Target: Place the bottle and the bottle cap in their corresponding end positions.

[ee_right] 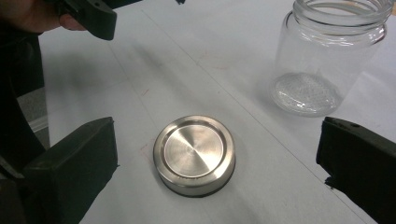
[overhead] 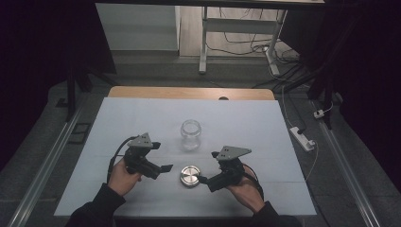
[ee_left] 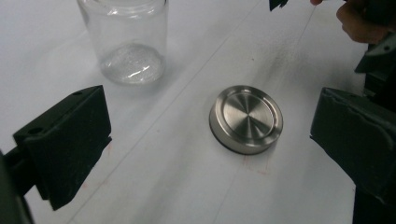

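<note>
We see the metal lid [overhead: 190, 175] lying flat on the white-covered table [overhead: 246, 123], near its front edge, between our two claws and touching neither. The left claw [overhead: 165, 169] sits just to the lid's left with its jaws spread wide apart and nothing between them; in the left gripper view the lid [ee_left: 246, 118] rests ahead on the table, within the wide gap of the jaws. The right claw [overhead: 202, 179] sits just to the lid's right, also held apart and empty; in the right gripper view the lid [ee_right: 195, 154] lies between the two black jaws, clear of both. The empty glass jar [overhead: 190, 134] stands upright and uncapped behind the lid, toward the middle of the table, apart from it. Each claw is held in one hand, with dark sleeves at the table's near edge.
</note>
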`<state>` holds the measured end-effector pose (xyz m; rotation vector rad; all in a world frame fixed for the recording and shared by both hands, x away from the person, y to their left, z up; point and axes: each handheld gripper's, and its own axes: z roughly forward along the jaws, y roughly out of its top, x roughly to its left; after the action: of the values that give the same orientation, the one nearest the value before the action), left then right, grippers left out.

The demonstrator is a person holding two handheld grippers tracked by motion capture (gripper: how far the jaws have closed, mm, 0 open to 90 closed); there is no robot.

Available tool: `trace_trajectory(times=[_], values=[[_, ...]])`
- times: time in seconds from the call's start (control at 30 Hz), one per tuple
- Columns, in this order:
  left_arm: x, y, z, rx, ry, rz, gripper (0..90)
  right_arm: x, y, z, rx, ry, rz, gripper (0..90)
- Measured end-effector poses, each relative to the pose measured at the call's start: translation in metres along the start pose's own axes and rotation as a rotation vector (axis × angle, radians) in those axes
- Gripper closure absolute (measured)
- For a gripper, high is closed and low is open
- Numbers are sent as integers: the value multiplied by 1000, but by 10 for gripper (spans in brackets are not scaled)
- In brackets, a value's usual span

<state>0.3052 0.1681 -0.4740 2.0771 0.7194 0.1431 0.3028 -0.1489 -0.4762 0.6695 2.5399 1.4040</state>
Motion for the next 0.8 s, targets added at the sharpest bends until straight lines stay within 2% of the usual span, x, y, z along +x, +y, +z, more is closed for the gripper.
trace_trajectory(times=[0.4,0.8], values=[[-7,-25,-26,-12,58,-57,0,-2,-8,-20,0,-32,15,0],[-10,-54,-51,-33,107,-122,0,-6,-22,-45,5,-118,33,0]])
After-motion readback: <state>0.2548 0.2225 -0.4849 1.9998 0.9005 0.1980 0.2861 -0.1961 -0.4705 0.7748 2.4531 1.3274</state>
